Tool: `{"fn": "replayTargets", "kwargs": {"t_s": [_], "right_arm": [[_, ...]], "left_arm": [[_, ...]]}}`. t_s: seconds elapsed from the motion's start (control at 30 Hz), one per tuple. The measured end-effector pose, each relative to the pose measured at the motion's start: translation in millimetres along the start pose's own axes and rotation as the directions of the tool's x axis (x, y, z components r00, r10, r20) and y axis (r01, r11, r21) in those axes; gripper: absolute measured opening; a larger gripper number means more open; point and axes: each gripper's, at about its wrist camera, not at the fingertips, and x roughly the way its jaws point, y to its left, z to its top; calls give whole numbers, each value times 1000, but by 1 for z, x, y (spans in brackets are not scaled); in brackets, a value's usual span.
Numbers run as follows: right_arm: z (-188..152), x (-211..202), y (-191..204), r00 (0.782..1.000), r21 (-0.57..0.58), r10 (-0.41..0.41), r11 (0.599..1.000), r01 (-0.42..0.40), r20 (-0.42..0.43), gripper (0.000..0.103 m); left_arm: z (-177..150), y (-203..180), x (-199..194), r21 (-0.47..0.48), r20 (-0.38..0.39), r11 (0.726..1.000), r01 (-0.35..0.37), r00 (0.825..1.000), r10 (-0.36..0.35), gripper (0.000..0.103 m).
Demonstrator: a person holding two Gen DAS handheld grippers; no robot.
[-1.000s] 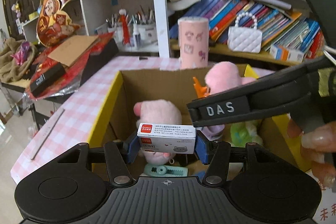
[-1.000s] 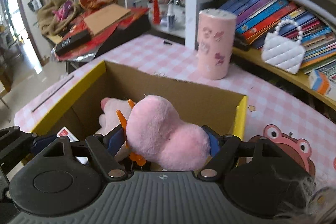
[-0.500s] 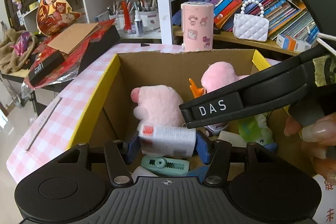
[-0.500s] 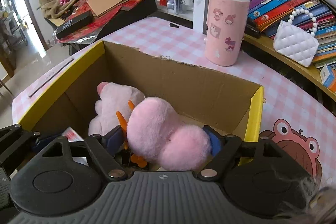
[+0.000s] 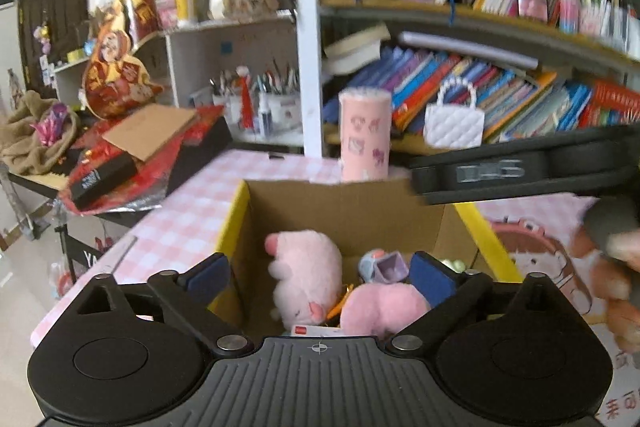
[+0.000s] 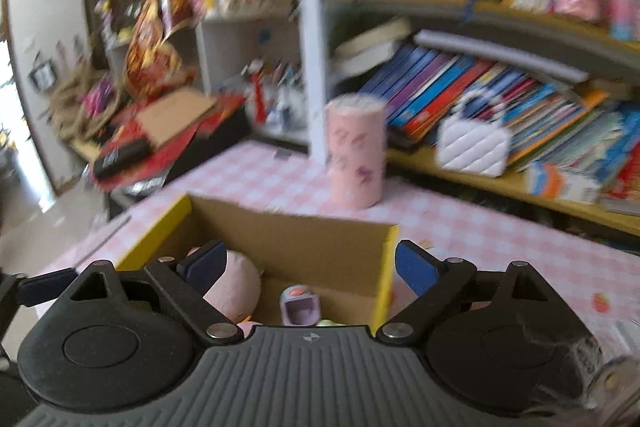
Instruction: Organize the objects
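An open cardboard box with yellow flaps (image 5: 344, 203) stands on the pink checked table. Inside lie a pink plush pig (image 5: 306, 267), a second pink plush toy (image 5: 384, 307), a small white carton (image 5: 316, 330) and a small purple toy (image 5: 386, 265). My left gripper (image 5: 320, 273) is open and empty above the box's near side. My right gripper (image 6: 308, 263) is open and empty above the box (image 6: 288, 231); the plush (image 6: 236, 283) and the purple toy (image 6: 298, 305) show below it. The right gripper's black body (image 5: 520, 171) crosses the left wrist view.
A pink cylinder with stickers (image 5: 364, 135) stands behind the box, also in the right wrist view (image 6: 356, 151). A white quilted handbag (image 5: 454, 123) sits on a bookshelf full of books. A heap of red and black boxes (image 5: 132, 151) lies at the left. A cartoon mat (image 5: 536, 259) lies right.
Both grippers have opened and lifted back from the box. The left one let go of the white carton, the right one let go of the pink plush; both now lie in the box.
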Motion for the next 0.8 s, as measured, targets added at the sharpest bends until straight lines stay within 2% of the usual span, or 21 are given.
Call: {"fn": "replayTargets", "kwargs": {"t_s": [0.13,0.27,0.5,0.67,0.8], "right_arm": [[-14,-44,-6,991,70,-117,991,112,71,91],[-41,-81,-5,971,128,-223,969,211,89,91],[-105,-135,15,931,192,-363,917,348,46,91],[-152,-162,30,912,194,-410,893,406,-21,91],[-177,-183,37,891,188,-453,872,452,-36,93]], "left_arm": [[-3,9,-26,-15,37,1000,1,999,-1,101],[-14,15,-48,-19,55,1000,5,999,-4,102],[-47,19,-81,-13,18,1000,18,1000,-18,102],[-73,13,-98,18,-11,999,29,1000,-29,102],[-87,2,-110,44,-31,997,59,998,-58,102]]}}
